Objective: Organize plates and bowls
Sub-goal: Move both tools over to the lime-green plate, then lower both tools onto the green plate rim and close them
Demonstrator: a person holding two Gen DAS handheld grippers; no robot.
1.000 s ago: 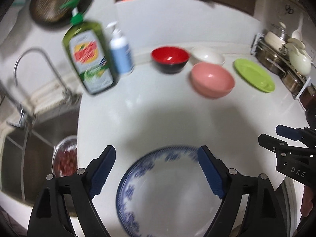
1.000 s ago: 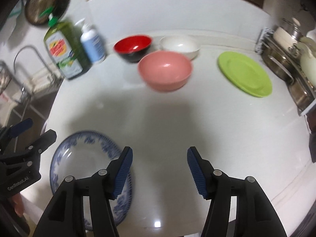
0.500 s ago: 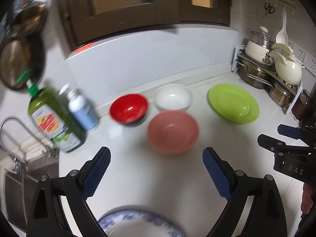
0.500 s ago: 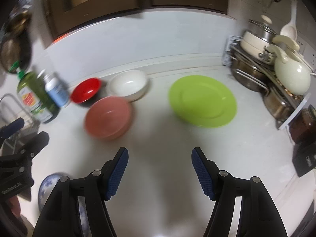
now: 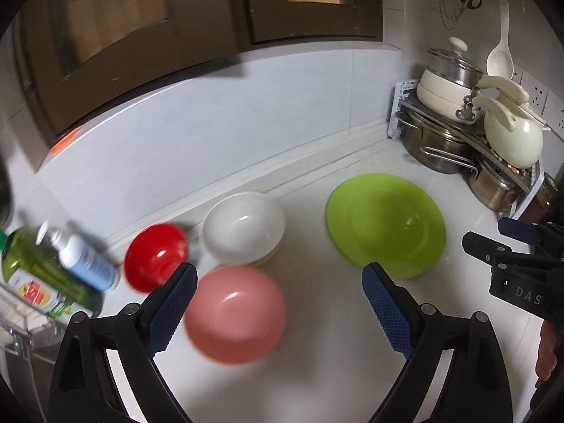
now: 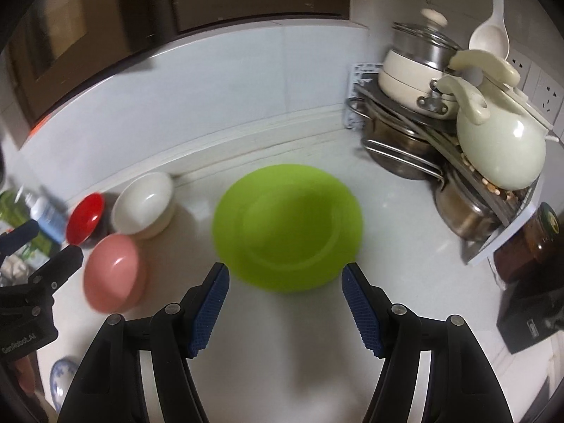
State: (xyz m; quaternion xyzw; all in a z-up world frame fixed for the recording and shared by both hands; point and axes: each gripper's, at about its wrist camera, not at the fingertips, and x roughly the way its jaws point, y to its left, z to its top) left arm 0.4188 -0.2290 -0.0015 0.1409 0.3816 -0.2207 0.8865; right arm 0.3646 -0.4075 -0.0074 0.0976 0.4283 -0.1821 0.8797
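On the white counter a pink bowl [image 5: 235, 313] lies right in front of my open left gripper [image 5: 278, 303], between its fingers in the view. Behind it stand a white bowl [image 5: 244, 228] and a red bowl [image 5: 155, 256]. A green plate [image 6: 287, 227] lies flat just ahead of my open right gripper [image 6: 284, 305], which holds nothing. In the right wrist view the pink bowl [image 6: 113, 276], white bowl [image 6: 142, 204] and red bowl [image 6: 85, 217] sit at the left, and a sliver of a blue-and-white plate [image 6: 61, 379] shows at the lower left.
A rack of steel pots and a cream kettle [image 6: 500, 148] fills the back right corner. A dark jar [image 6: 532, 243] and a black box [image 6: 532, 317] stand at the right edge. A green soap bottle [image 5: 38, 278] and a white pump bottle [image 5: 86, 264] stand at the left by the sink.
Both grippers have lifted and moved forward over the counter, away from the blue-and-white plate. The bowls and the green plate now sit much closer. Both stayed open.
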